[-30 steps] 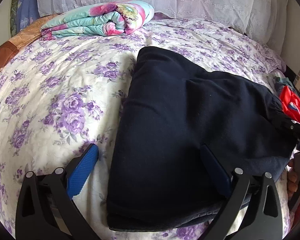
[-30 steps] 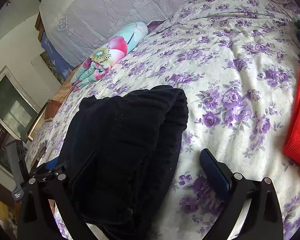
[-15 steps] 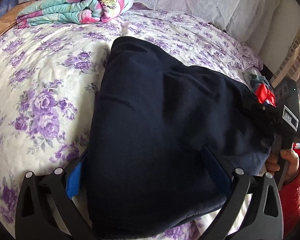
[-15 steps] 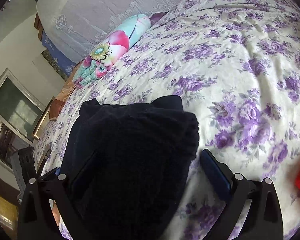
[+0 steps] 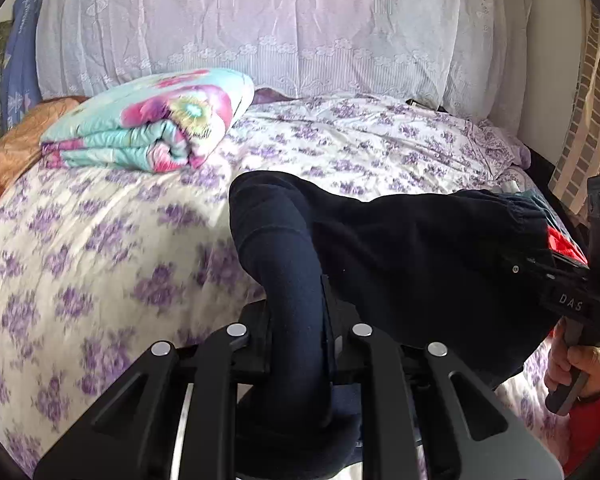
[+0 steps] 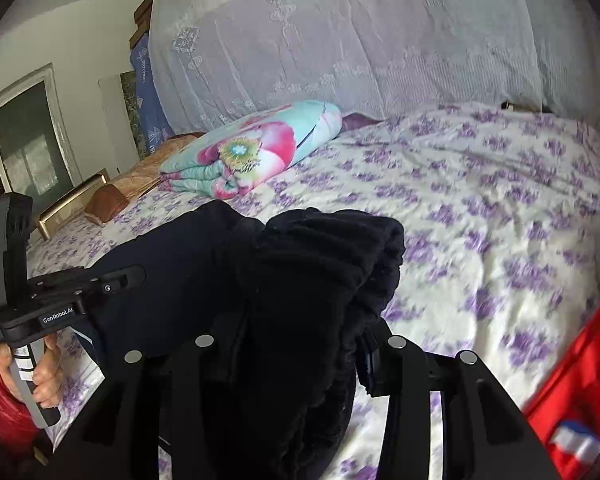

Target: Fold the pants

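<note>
The dark navy pants (image 5: 400, 256) are folded into a bundle and held up off the purple-flowered bedspread (image 5: 100, 240). My left gripper (image 5: 296, 340) is shut on the folded left end of the pants. My right gripper (image 6: 296, 344) is shut on the bunched right end of the pants (image 6: 320, 264), by the elastic waistband. The right gripper's body shows in the left wrist view (image 5: 580, 300), and the left gripper's body shows in the right wrist view (image 6: 52, 300). The fabric hides the pads of both grippers.
A folded floral quilt (image 5: 152, 128) lies at the head of the bed under a white lace cover (image 5: 300, 28). A red garment (image 6: 572, 392) lies at the bed's right side. A wooden headboard and an orange cushion (image 6: 108, 196) are at the far left.
Both grippers were open around the ends of the folded pants lying on the bed. Now both have closed on the fabric and lifted the bundle off the bedspread.
</note>
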### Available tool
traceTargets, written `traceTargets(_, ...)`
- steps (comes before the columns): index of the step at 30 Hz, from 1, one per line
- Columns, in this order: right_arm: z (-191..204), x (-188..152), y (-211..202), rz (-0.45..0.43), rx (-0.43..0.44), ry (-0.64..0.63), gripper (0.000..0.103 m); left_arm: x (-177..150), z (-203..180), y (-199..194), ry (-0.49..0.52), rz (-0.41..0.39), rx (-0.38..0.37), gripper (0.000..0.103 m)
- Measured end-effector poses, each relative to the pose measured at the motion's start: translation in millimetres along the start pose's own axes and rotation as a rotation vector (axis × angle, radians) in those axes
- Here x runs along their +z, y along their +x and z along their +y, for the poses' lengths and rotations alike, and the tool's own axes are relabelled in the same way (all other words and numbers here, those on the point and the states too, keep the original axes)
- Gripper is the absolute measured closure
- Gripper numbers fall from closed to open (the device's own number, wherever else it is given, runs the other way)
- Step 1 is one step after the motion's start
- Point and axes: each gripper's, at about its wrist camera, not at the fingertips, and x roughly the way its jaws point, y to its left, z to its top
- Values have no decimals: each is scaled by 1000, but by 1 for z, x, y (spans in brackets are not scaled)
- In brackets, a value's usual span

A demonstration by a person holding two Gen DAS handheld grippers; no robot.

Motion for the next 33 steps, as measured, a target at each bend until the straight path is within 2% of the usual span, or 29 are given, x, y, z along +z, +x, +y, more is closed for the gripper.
traceTargets(4,-39,59,21,-47,-69,4,60,65,-25,44,57,-53,15,87)
traceTargets(10,-120,149,96,-86,-180,26,60,165,-46,146,53,-81,43,87)
traceTargets(14,-168,177,158,-103,-237,58,59,203,-54,216,51,-102,99,86)
traceTargets(16,-193,174,193,-81,-278,99,53,207,-55,261,60,-60,136,83)
traceTargets(18,-219,155,234,-4,-379,150,40,195,-52,304,72,25,176,76)
traceTargets(19,-229,141,251,45,-449,168,39,180,-48,327,78,75,225,69)
traceTargets(20,-237,132,259,72,-453,200,34,168,-44,340,82,109,259,61)
traceTargets(21,-245,130,253,61,-410,253,29,160,-39,345,68,129,248,58)
traceTargets(22,-249,131,239,12,-402,289,29,161,-32,337,30,124,211,53)
traceTargets(24,-241,136,207,-81,-450,267,27,162,-20,316,-40,72,190,38)
traceTargets(25,-231,136,192,-121,-491,238,26,160,-17,306,-60,45,209,36)
traceTargets(27,-211,130,174,-171,-555,173,8,156,-13,290,-75,15,224,31)
traceTargets(28,-205,126,177,-149,-572,139,6,156,-12,290,-65,26,225,21)
traceTargets(30,-205,118,208,8,-611,87,5,152,-18,306,-10,102,253,7)
traceTargets(31,-209,108,227,93,-613,76,4,142,-23,324,34,168,270,6)
traceTargets(32,-213,103,237,138,-605,83,4,145,-25,334,36,197,269,6)
traceTargets(33,-212,104,231,104,-605,94,4,147,-20,330,12,183,260,4)
